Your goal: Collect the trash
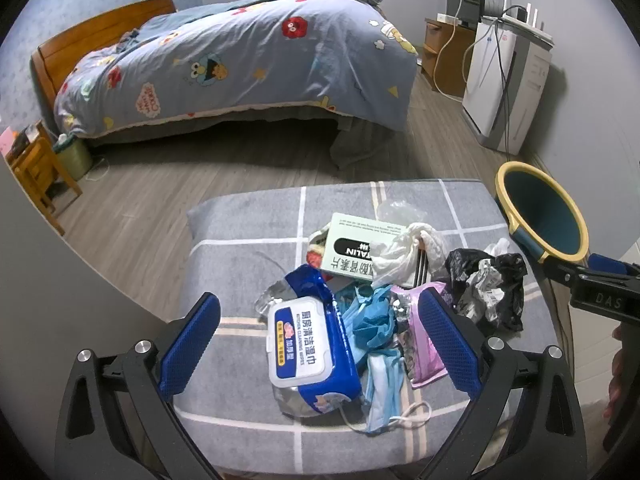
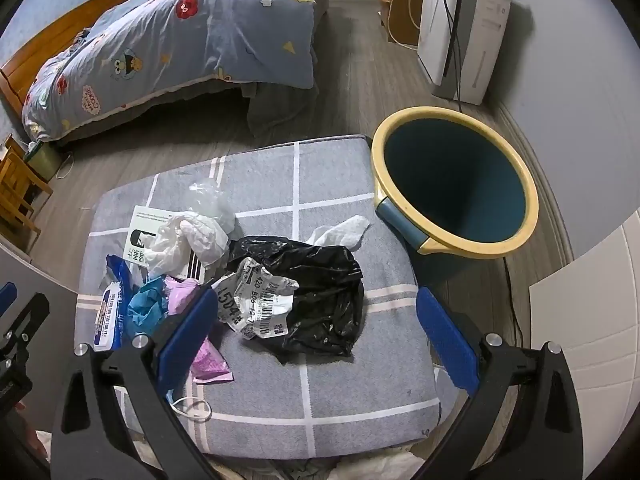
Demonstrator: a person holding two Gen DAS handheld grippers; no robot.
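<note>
Trash heaped on a grey checked cushion [image 2: 320, 380]. Left gripper [image 1: 320, 344] spread wide, gripping nothing, wipes pack [image 1: 308, 356] between its fingers. Right gripper [image 2: 316, 336] likewise wide and empty, straddling black bag [image 2: 320, 292]. Bin [image 2: 456, 188] just beside cushion's far right corner.

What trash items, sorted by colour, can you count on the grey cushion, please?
Blue: 3, wipes pack, crumpled blue masks, flat face mask
White: 3, box, white bag, tissue
Black: 1, black bag
Pink: 1, pink pouch
Clear: 1, clear wrapper
Total: 9
</note>
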